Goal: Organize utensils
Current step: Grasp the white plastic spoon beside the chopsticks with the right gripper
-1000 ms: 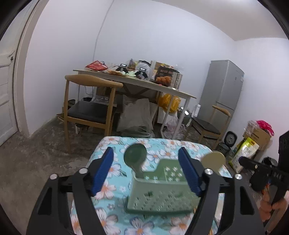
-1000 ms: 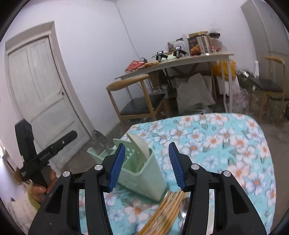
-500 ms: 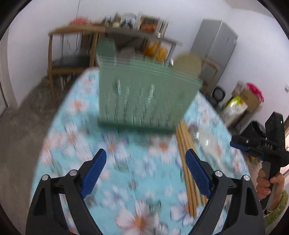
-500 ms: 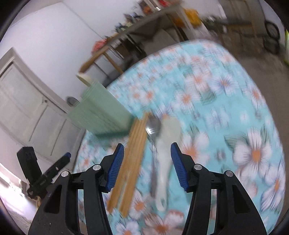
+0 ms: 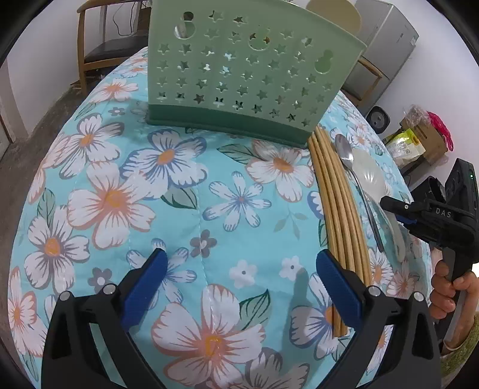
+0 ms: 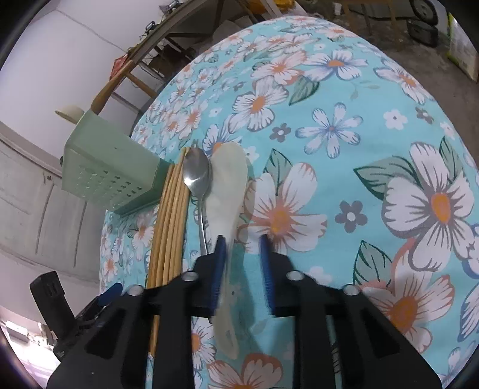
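Observation:
A green perforated utensil holder [image 5: 245, 68] stands on the floral tablecloth [image 5: 149, 194], with a cream spoon head [image 5: 332, 13] sticking out of it. Beside it lie several wooden chopsticks [image 5: 335, 197], a metal spoon [image 6: 197, 182] and a translucent white rice paddle [image 6: 224, 191]. My right gripper [image 6: 241, 239] is low over the paddle's handle, jaws partly closed around it with a gap still on the right side. My left gripper [image 5: 239, 266] is open and empty above the cloth, left of the chopsticks. The holder also shows in the right wrist view [image 6: 104, 167].
A wooden chair [image 5: 95, 45] stands beyond the table's far left edge. A grey fridge [image 5: 389, 51] and bags and boxes [image 5: 419, 143] stand at the far right. A white door [image 6: 30, 209] is on the left of the right wrist view.
Both grippers have tilted down and dropped close to the tablecloth. The right gripper has moved over the white paddle and its jaws have narrowed around the handle.

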The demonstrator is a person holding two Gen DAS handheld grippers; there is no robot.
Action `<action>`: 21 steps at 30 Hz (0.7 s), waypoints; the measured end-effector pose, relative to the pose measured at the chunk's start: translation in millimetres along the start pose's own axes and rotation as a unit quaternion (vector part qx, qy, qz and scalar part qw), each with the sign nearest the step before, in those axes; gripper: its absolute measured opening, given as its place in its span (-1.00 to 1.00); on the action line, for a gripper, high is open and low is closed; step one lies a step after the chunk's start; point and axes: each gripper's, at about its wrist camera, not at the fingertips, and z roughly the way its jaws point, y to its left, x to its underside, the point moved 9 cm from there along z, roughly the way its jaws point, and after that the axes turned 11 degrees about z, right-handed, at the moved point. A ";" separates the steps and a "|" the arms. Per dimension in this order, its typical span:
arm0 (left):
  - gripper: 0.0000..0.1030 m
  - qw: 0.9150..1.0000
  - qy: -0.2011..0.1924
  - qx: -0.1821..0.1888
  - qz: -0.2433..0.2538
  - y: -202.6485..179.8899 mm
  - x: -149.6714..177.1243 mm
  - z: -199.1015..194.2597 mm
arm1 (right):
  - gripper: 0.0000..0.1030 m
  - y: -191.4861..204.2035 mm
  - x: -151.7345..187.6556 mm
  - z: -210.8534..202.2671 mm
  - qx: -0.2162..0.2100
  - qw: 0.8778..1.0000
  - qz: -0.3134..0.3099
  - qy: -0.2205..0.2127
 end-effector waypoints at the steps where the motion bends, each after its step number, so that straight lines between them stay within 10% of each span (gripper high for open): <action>1: 0.89 1.000 -0.001 0.002 -0.002 0.1 0.6 -0.7 | -0.79 -0.5 0.5 -0.1 -0.005 1.000 0.005 0.001; 21: 0.89 0.999 -0.012 0.030 -0.024 10.6 0.1 -7.5 | -0.96 -17.5 11.8 -22.5 0.005 0.999 0.032 -0.014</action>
